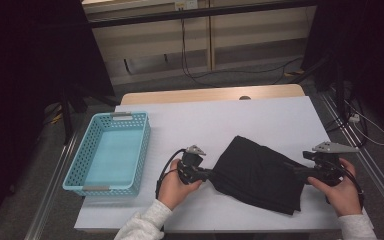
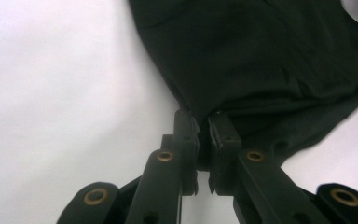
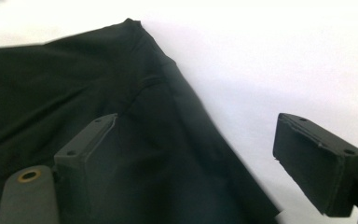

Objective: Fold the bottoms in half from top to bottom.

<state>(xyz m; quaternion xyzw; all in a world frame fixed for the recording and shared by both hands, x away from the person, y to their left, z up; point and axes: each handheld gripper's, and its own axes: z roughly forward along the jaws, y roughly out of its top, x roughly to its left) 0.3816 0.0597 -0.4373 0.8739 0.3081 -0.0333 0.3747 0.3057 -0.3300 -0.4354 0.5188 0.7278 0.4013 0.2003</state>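
A folded black cloth [image 1: 260,172] lies on the white table [image 1: 205,120], toward its front right. My left gripper [image 1: 211,175] is at the cloth's left corner and is shut on that corner; in the left gripper view the two jaws [image 2: 203,116] pinch the cloth [image 2: 261,56] between their pads. At the cloth's right end, my right gripper [image 1: 295,170] stands open. In the right gripper view its jaws [image 3: 198,123] are wide apart. One jaw is over the cloth [image 3: 74,93] and the other over bare table, with the cloth's edge running between them.
A light blue plastic basket [image 1: 80,165] stands on the table's left side, with nothing in it. Bare white table stretches behind the cloth. Beyond the table's far edge, cables lie on the floor.
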